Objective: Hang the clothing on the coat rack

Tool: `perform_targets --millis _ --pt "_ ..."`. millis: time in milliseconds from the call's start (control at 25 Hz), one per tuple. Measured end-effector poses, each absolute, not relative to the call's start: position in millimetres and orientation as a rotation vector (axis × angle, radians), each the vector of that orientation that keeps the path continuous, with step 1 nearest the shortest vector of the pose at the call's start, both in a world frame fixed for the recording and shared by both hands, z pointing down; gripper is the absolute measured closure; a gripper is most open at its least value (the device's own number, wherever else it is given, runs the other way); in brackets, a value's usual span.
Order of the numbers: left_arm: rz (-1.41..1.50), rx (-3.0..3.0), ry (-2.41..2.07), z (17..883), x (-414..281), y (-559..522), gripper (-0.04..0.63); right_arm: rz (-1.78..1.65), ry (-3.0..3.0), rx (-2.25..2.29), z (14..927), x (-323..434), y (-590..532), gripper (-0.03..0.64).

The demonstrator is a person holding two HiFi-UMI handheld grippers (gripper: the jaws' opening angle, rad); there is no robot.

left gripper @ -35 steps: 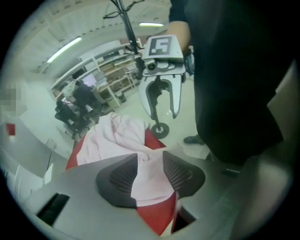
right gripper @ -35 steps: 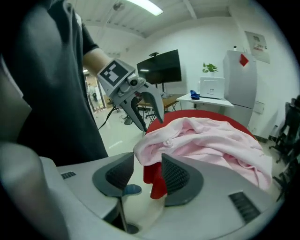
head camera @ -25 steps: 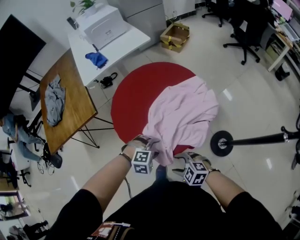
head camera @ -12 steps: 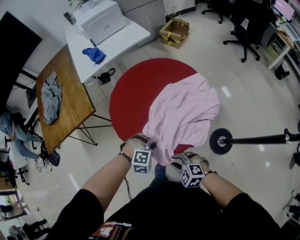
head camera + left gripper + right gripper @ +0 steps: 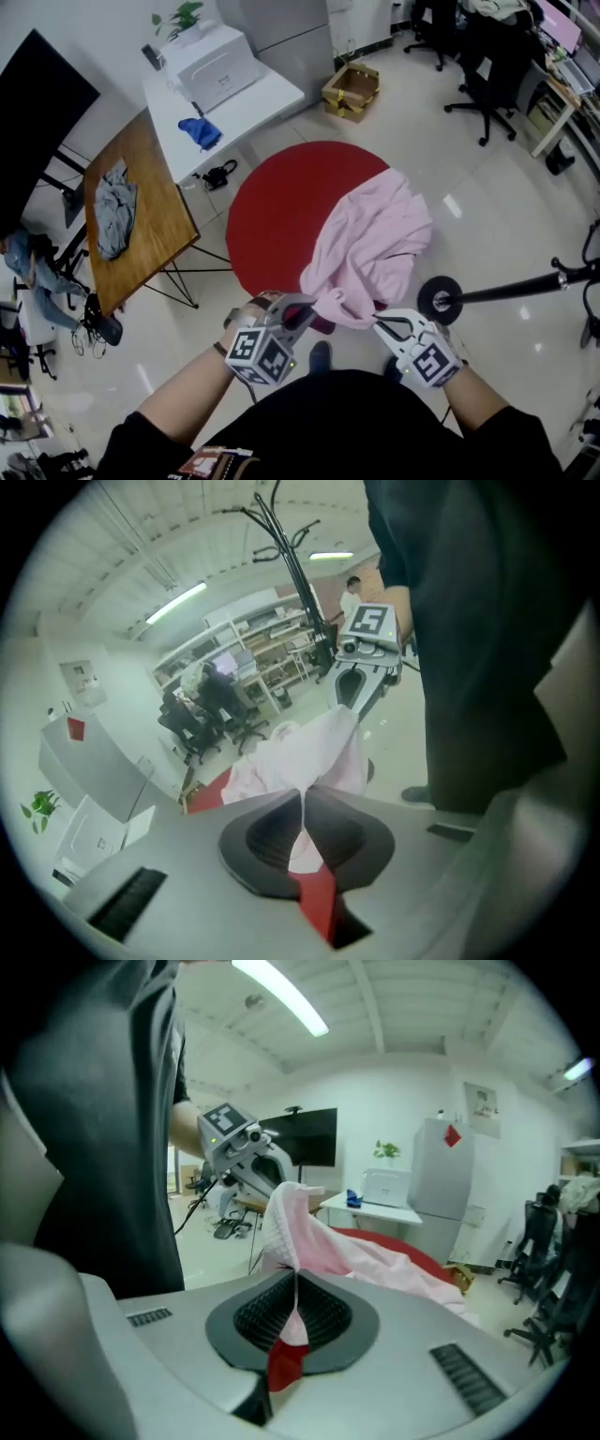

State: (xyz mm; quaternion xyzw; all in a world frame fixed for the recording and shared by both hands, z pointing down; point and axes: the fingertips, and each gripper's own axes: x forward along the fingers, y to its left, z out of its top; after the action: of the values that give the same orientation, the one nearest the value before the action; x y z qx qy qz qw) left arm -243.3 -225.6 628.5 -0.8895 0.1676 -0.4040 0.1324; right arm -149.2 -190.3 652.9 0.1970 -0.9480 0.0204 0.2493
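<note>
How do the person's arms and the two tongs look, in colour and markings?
The left tongs and right tongs are light grey, with black ribbed pads, each with a white cube bearing black square markers. The person wears a black top with short sleeves.

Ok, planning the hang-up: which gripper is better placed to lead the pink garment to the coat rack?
Right, probably. Both grippers are shut on the pink garment, but the right gripper sits nearer the coat rack; the left gripper is farther off.
</note>
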Motion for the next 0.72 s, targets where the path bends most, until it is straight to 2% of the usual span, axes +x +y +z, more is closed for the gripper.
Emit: perform_targets --millis 320,720 --pt "-0.8 -2.6 0.516 486 -154 -214 0.592 -0.005 -2.855 0.95 483 -56 -205 0.611" --pt "-0.486 -2.502 0.412 341 -12 -161 0.592 -0.226 -2.95 1.196 333 75 -146 0.611"
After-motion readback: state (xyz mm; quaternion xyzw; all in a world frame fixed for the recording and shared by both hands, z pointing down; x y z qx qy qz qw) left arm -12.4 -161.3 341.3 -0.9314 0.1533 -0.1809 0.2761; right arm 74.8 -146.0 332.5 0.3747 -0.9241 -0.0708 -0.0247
